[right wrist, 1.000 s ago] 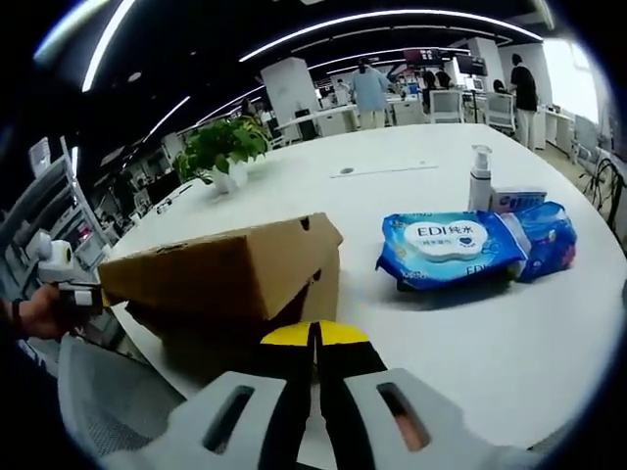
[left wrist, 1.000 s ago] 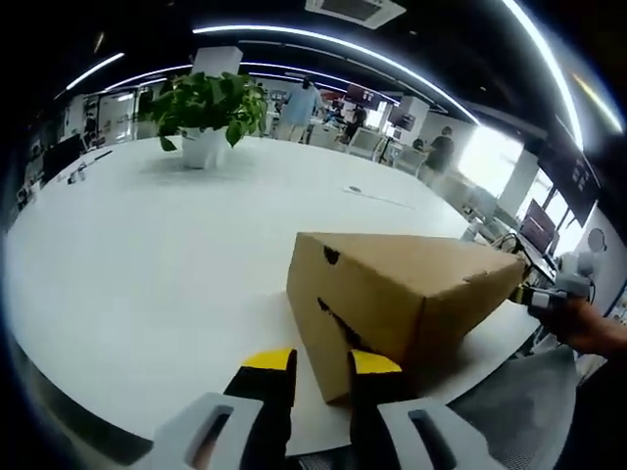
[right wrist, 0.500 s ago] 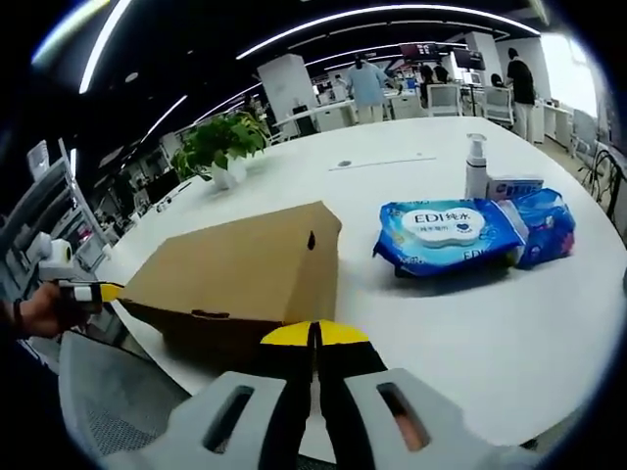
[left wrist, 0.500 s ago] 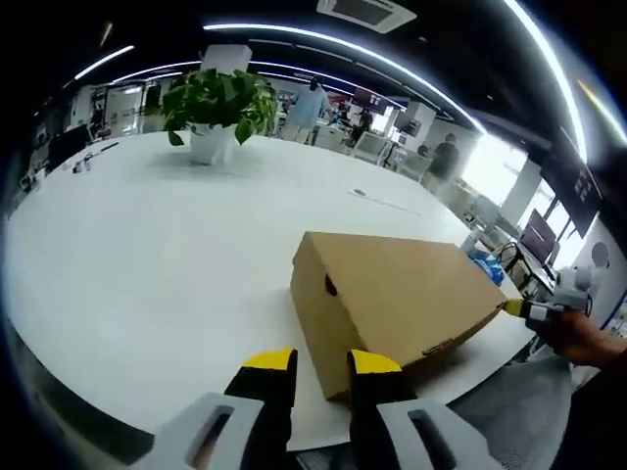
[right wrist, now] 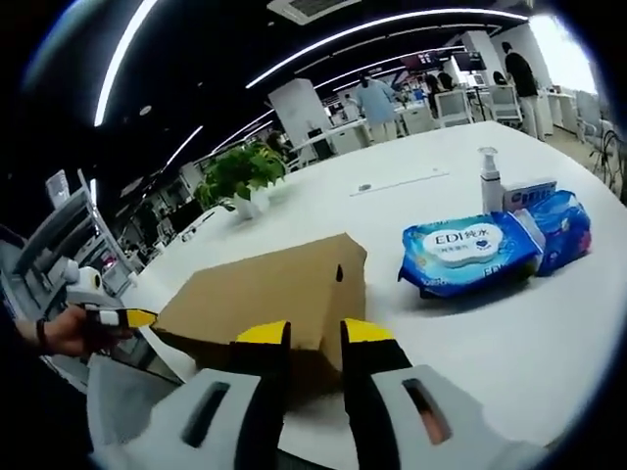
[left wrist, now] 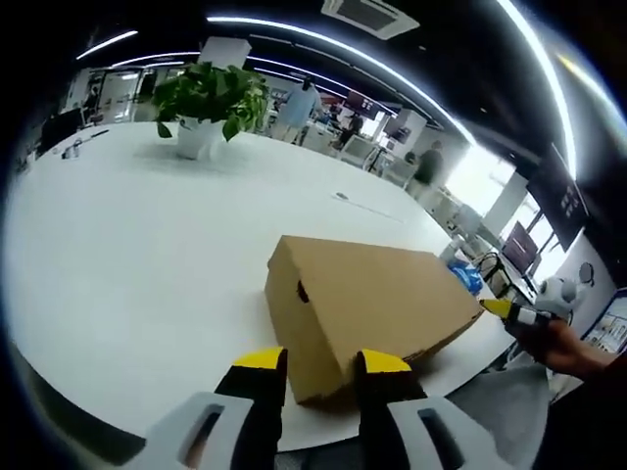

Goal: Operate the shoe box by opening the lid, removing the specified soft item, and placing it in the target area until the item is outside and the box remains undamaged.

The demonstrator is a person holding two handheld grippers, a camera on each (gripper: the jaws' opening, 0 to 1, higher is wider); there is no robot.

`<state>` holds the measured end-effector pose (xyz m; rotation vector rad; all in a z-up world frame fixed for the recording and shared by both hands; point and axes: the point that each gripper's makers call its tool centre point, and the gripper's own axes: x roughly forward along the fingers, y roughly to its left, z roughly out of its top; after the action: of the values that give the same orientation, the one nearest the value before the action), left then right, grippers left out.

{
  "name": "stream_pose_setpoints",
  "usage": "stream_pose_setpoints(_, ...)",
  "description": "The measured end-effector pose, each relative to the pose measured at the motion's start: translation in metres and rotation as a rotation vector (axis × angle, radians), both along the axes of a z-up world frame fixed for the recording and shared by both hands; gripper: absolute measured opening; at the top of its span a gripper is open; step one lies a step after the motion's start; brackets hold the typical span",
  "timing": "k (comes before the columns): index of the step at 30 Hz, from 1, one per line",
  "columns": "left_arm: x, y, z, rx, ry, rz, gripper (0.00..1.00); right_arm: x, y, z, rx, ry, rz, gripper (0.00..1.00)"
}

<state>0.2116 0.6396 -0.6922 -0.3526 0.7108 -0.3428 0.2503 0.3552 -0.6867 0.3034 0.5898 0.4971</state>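
The brown cardboard shoe box lies on the white table with its lid down flat. My left gripper is open, and the box's near bottom corner sits just beyond the gap between its jaws. My right gripper is also open, jaws apart in front of the box at its other end. The right gripper appears beside the box's far corner, held by a hand. Off the box's left end is the left gripper. The soft item is hidden.
A blue wet-wipes pack lies right of the box, with a second blue pack, a pump bottle and a small carton behind it. A potted plant stands far back. Chairs and people are beyond the table.
The raised lid has come down flat onto the box. My right gripper's jaws, shut before, have now parted. The left gripper stays open.
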Motion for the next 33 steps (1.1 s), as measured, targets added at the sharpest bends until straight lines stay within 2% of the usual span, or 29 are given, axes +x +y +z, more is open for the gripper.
stream_pose_setpoints(2, 0.0, -0.003, -0.004, 0.004, 0.011, -0.006, 0.28, -0.003, 0.003, -0.009, -0.006, 0.033, 0.009, 0.2)
stream_pose_setpoints(5, 0.0, -0.006, -0.009, 0.017, 0.029, -0.024, 0.24, -0.002, 0.003, -0.015, -0.011, 0.049, -0.006, 0.2)
stream_pose_setpoints(6, -0.001, -0.009, -0.01, 0.012, 0.032, -0.038, 0.23, -0.002, 0.004, -0.016, -0.018, 0.051, -0.003, 0.21)
stream_pose_setpoints(7, 0.001, -0.015, -0.008, -0.023, 0.029, -0.047, 0.23, -0.001, 0.003, -0.015, -0.01, 0.054, -0.006, 0.21)
stream_pose_setpoints(8, 0.001, -0.011, -0.012, 0.0, 0.038, -0.042, 0.24, -0.001, 0.003, -0.015, -0.006, 0.058, -0.011, 0.21)
stream_pose_setpoints(13, 0.013, -0.01, -0.011, -0.025, 0.047, -0.036, 0.24, 0.009, 0.003, -0.014, -0.017, 0.042, -0.022, 0.2)
stream_pose_setpoints(24, 0.061, -0.023, -0.008, -0.005, 0.05, -0.062, 0.24, 0.056, -0.004, -0.015, -0.026, 0.04, -0.069, 0.2)
stream_pose_setpoints(33, 0.1, -0.031, -0.007, 0.03, 0.07, -0.076, 0.25, 0.08, -0.018, -0.016, -0.046, 0.038, -0.078, 0.2)
